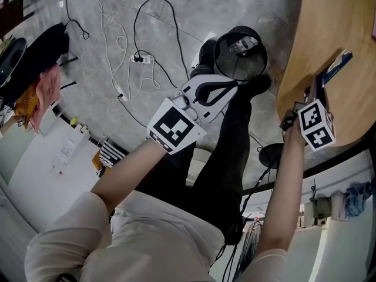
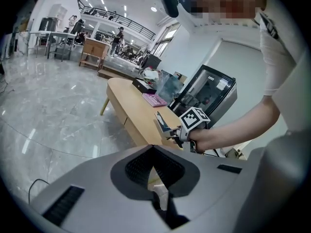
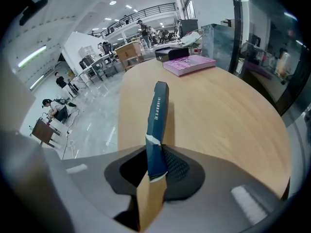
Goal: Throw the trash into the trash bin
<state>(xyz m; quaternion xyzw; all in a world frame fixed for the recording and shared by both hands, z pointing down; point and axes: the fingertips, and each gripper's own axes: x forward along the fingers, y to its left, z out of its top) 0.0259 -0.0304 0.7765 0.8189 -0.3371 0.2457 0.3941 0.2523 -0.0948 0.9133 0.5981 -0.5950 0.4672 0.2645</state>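
My right gripper [image 1: 318,93] is shut on a thin dark-blue carton [image 1: 336,63] above the round wooden table [image 1: 329,16]. In the right gripper view the carton [image 3: 158,115] stands on edge between the pads of this gripper [image 3: 154,164], its brown torn end nearest the camera. A black round trash bin [image 1: 239,53] with a bottle inside stands on the floor. My left gripper [image 1: 231,87] hovers just below the bin in the head view, shut with nothing seen in it. The left gripper view shows the right gripper [image 2: 171,130] with the carton [image 2: 161,121].
A pink book [image 3: 188,64] lies at the table's far side. White and black cables and a power strip [image 1: 141,59] cross the grey floor. The person's black-trousered legs and shoes [image 1: 207,51] stand beside the bin. Clothes [image 1: 41,57] lie far left.
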